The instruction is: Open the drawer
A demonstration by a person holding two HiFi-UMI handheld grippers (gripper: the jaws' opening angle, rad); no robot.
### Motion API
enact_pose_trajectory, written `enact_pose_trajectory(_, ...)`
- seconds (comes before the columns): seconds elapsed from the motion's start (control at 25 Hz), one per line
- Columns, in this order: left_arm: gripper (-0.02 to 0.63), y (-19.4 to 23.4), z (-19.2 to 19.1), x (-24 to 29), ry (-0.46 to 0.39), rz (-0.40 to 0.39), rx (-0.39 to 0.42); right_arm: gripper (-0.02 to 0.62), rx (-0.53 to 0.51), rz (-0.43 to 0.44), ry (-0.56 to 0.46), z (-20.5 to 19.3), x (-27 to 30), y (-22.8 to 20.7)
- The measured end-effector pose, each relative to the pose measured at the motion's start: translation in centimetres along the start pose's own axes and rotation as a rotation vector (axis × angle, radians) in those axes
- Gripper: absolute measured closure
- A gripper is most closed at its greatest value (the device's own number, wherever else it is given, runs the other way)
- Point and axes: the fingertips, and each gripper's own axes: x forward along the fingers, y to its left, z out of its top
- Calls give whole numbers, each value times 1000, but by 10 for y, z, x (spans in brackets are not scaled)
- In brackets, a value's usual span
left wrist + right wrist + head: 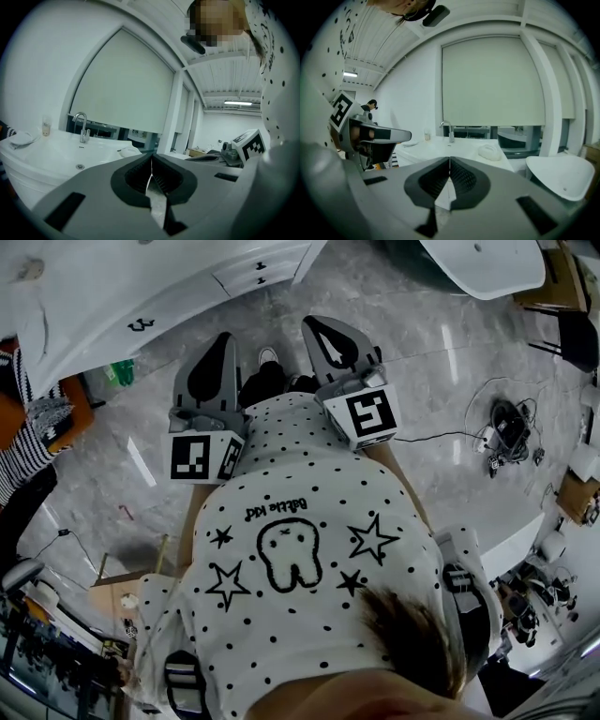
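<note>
At 12 o'clock in the head view, well apart from us, the drawer (258, 273) sits in the white cabinet (112, 296). Left gripper (217, 357) and right gripper (330, 341) are both pressed together, empty, and neither looks clearly nearer.

— What's worn?
— A white top (309, 493) with black dots, black stars (373, 540) and a tooth outline (291, 554) drawn on it. Dark trousers (265, 385), a white shoe (268, 355).
— And the tongs?
— Both grey, left tongs (223, 345) and right tongs (317, 332), each with a black teardrop inset and ribbed pads (161, 180). Each carries a white cube with black square markers: left cube (204, 456), right cube (364, 415).
</note>
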Motion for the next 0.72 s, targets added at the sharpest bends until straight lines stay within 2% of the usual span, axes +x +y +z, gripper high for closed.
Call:
enact_pose_trajectory(0.24, 600, 1, 2, -4, -8, 7, -1, 581, 46, -9, -6, 2, -1, -4)
enact_pose_trajectory(0.72, 600, 4, 1, -4, -13, -7, -48, 581, 23, -49, -25, 7, -7, -11)
